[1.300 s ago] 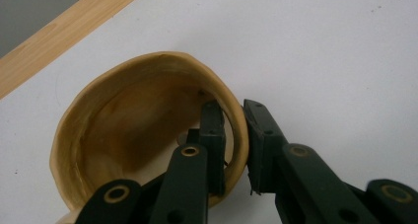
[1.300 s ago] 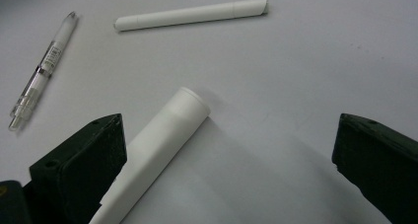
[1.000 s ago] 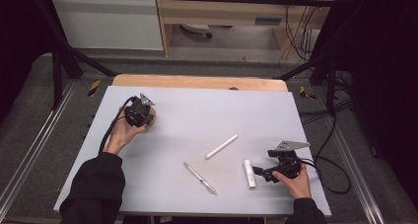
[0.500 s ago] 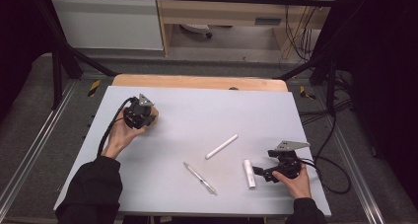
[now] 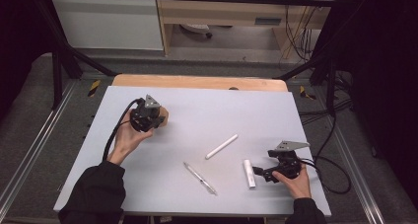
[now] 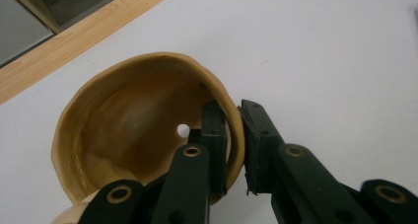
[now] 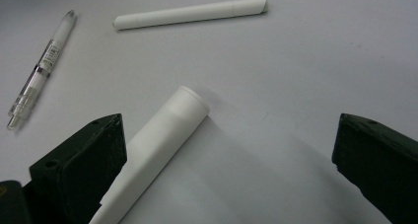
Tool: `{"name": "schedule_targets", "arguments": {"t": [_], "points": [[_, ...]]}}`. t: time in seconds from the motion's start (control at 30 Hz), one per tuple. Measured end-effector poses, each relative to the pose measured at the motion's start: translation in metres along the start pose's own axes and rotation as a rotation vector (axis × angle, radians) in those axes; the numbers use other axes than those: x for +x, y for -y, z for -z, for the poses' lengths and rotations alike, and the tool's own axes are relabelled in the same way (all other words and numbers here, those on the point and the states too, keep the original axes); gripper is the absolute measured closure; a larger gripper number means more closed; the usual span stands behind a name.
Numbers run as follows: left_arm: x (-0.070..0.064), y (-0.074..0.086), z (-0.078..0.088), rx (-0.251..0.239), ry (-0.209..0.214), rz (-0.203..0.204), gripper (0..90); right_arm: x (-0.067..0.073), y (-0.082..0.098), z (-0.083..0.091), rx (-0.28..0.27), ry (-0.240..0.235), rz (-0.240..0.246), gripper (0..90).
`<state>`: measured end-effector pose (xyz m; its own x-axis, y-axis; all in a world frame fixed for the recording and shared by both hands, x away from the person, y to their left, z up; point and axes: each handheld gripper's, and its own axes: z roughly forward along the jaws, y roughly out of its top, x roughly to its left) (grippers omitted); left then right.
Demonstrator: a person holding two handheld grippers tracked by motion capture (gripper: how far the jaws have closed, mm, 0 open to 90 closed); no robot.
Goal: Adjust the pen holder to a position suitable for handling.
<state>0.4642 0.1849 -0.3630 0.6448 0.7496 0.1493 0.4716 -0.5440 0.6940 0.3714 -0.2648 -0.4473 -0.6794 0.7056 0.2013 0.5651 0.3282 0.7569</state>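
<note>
My left tool (image 6: 232,135) is clamped on the wall of the wooden bowl (image 6: 143,130) at the far left of the desk (image 5: 296,115), so next I carry it toward the pens. My right tool (image 7: 226,169) rests wide open, holding nothing, beside the white tube (image 7: 157,145) at near right. The left gripper view shows the hole in the bowl's bottom, which the high view misses.

Grey carpet floor (image 5: 29,120), white cabinet (image 5: 108,21), dim surroundings.

Tan wooden bowl (image 6: 123,135), white tubes (image 7: 190,13), clear pen (image 7: 42,61), pale grey table (image 5: 197,115).
</note>
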Motion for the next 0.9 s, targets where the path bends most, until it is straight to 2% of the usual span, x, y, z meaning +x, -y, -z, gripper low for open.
{"name": "schedule_targets", "arguments": {"t": [0.53,0.7,0.9], "points": [[-0.041,-0.019,-0.013,0.003,0.061,-0.036,81.0,0.000,0.000,0.000,0.000,0.000,0.001,0.7],[-0.059,-0.026,-0.017,0.005,0.083,-0.050,81.1,0.000,0.000,0.000,0.000,-0.003,0.000,0.6],[-0.070,-0.028,-0.021,0.017,0.100,-0.064,81.2,0.000,0.000,0.000,0.000,-0.002,0.002,0.7]]}}
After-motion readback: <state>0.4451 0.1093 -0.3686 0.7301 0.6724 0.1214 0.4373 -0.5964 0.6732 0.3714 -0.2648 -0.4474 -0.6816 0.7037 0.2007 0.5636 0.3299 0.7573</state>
